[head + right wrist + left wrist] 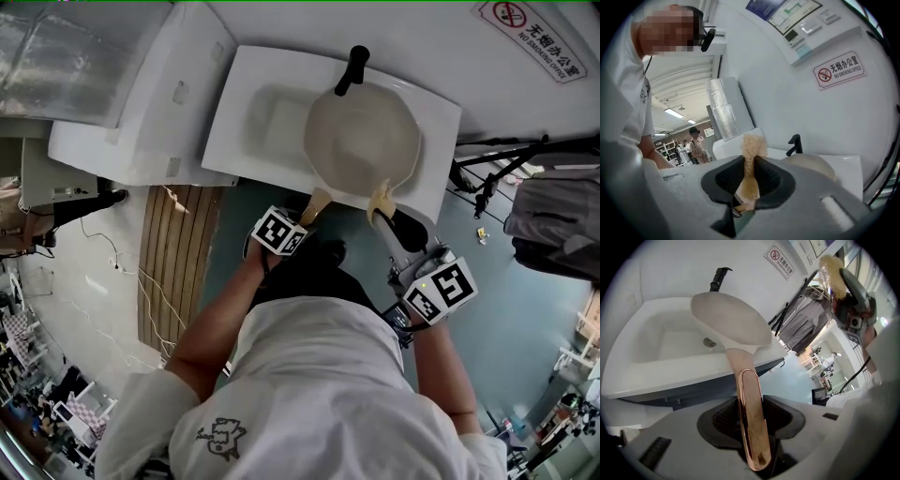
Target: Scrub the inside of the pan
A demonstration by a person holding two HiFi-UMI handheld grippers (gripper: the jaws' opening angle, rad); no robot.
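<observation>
A cream pan (361, 141) hangs over the white sink (248, 112), its inside facing up in the head view. Its copper handle (317, 203) runs back to my left gripper (305, 216), which is shut on it. In the left gripper view the handle (749, 394) lies between the pads and the pan (731, 324) shows from below. My right gripper (394, 219) is shut on a tan fibrous scrubber (380, 199), held at the pan's near rim, just outside it. The right gripper view shows the scrubber (753, 145) pinched upright and the pan (811, 166) beyond it.
A black tap (352, 67) stands at the back of the sink, under a no-smoking sign (534, 26) on the wall. A white unit (141, 103) adjoins the sink on the left. A slatted wooden mat (178, 262) lies on the floor; a tripod and grey bag (553, 216) stand right.
</observation>
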